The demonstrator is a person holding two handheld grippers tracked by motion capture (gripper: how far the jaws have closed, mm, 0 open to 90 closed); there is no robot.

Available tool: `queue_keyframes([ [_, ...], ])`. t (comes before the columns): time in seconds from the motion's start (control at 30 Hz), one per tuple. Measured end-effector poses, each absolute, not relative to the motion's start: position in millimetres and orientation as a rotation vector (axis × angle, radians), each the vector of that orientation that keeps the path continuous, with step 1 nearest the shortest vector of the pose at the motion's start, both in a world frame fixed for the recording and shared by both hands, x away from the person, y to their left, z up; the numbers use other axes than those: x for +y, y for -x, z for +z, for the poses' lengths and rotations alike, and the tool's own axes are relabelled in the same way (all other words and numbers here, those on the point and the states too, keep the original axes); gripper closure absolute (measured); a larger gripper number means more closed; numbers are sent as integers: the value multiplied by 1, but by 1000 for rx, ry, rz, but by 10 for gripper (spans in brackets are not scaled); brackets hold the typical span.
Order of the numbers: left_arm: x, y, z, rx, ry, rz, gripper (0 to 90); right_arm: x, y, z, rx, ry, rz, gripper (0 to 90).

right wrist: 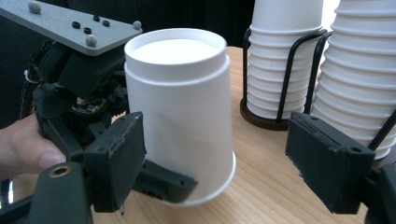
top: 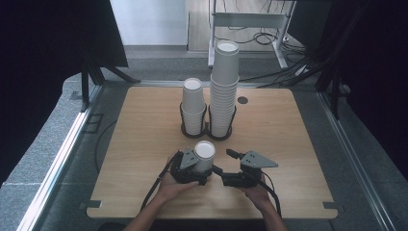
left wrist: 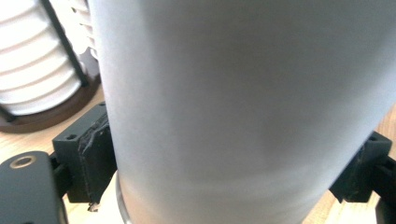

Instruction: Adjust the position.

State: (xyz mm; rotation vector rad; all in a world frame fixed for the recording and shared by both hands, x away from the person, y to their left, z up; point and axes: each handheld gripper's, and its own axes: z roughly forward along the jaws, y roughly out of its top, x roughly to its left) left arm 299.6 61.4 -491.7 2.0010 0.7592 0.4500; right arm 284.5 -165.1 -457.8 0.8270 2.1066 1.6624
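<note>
1. High view: an upside-down white paper cup (top: 204, 155) sits near the desk (top: 144, 144) front edge, clamped by the left gripper (top: 195, 166). The right gripper (top: 231, 166) rests just beside it, fingers spread and empty. Two cup stacks (top: 211, 91) stand in a black wire holder (top: 207, 129) behind.
2. Left gripper view: the cup fills the frame between its fingers (left wrist: 93, 154); its rim is cut off, blurred.
3. Right gripper view: its open fingers (right wrist: 116, 154) flank the cup without pressing. Likely a handover or separating step; next, carrying it to a stack.
</note>
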Motion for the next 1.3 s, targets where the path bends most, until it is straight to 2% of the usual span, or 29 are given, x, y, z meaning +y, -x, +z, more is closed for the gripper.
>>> queue_keyframes([
  [0.6,40,-290,-500,687,-2067,406,117,-149,-285,-466,2156,-824,1646,182],
  [0.97,34,-288,-502,689,-2079,363,113,-143,-287,-472,2167,-837,1632,203],
  [1.3,36,-290,-501,721,-2071,343,67,-147,-290,-474,2132,-909,1687,224],
])
